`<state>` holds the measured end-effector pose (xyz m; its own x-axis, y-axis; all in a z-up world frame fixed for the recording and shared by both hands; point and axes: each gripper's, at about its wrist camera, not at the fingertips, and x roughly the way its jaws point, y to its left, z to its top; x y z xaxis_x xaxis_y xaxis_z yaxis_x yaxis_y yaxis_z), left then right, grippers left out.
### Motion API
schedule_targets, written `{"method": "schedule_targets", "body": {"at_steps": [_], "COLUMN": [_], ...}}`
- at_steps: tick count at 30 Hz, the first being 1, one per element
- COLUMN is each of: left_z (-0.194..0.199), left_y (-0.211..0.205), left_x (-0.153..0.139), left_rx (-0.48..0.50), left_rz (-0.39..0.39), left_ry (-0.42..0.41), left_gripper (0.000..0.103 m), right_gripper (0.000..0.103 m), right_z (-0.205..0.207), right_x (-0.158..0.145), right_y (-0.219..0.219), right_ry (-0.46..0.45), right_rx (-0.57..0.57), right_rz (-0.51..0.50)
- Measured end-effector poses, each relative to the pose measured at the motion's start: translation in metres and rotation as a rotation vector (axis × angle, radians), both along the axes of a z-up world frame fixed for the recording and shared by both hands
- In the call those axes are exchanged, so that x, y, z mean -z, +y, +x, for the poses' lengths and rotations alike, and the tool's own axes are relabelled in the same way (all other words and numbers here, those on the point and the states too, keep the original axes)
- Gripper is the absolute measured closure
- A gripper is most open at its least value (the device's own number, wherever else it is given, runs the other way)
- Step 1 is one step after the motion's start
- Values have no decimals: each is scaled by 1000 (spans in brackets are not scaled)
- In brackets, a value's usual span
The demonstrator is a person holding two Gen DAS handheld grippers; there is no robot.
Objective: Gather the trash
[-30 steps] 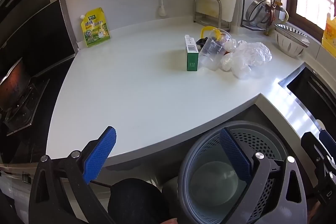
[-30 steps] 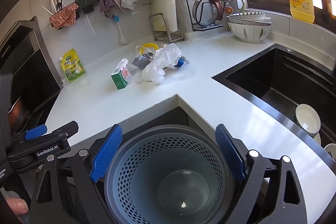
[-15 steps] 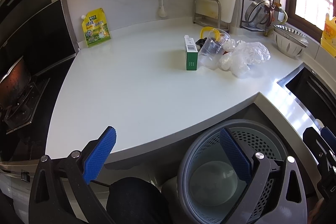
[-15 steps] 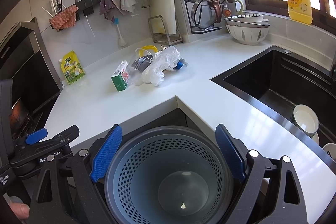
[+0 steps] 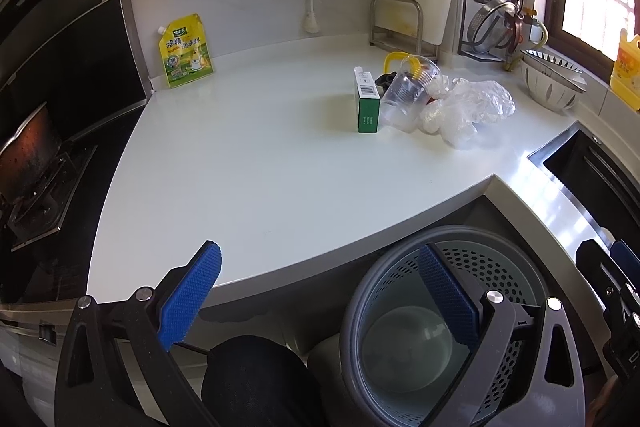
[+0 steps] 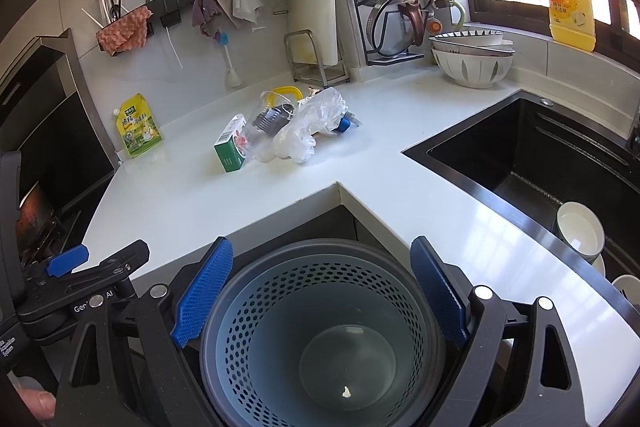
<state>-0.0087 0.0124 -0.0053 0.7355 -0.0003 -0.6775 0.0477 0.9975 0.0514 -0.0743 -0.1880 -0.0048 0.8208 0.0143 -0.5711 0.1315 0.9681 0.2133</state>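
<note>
Trash sits in 1 heap toward the back of my white counter (image 5: 248, 163): a green carton (image 5: 367, 107) standing on end, a clear plastic cup (image 5: 404, 95) tipped against it, and a crumpled plastic bag (image 5: 468, 107) touching the cup. My grey perforated bin (image 6: 320, 323) waits below the counter's inner corner, holding only 1 small scrap. My left gripper (image 5: 320, 301) and right gripper (image 6: 318, 293) both hang spread wide and carry nothing, well short of the heap.

My guess at trouble: the cup is light and leaning, so closing on the carton could roll it away; the bag is slack and may drag hidden bits with it, like the blue-capped thing (image 6: 344, 124) under it. Dropping pieces from the counter's edge could miss the bin.

Around it: a yellow seasoning pouch (image 5: 185, 51) against the wall, stacked bowls (image 6: 472, 57) by the window, a black sink (image 6: 532, 163) to the right. Nothing stands between me and the heap.
</note>
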Motion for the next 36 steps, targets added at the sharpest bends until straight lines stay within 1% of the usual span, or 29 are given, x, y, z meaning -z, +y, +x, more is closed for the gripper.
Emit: {"method": "schedule_targets", "body": {"at_steps": [12, 14, 24, 36], "left_z": [-3, -4, -6, -2], "left_y": [0, 6, 8, 4], "left_x": [4, 5, 5, 3], "left_rx": [-6, -8, -8, -4], "left_rz": [3, 1, 0, 8], "left_ry": [4, 3, 0, 4], "left_gripper": [6, 6, 6, 6], "right_gripper": [17, 17, 17, 17], "right_z": [0, 0, 0, 3], "right_x": [0, 0, -1, -1], "right_y": [5, 7, 11, 9], "right_ry": [2, 2, -5, 3], "right_rx": [1, 1, -4, -1], "right_rz": [-16, -18, -23, -22]}}
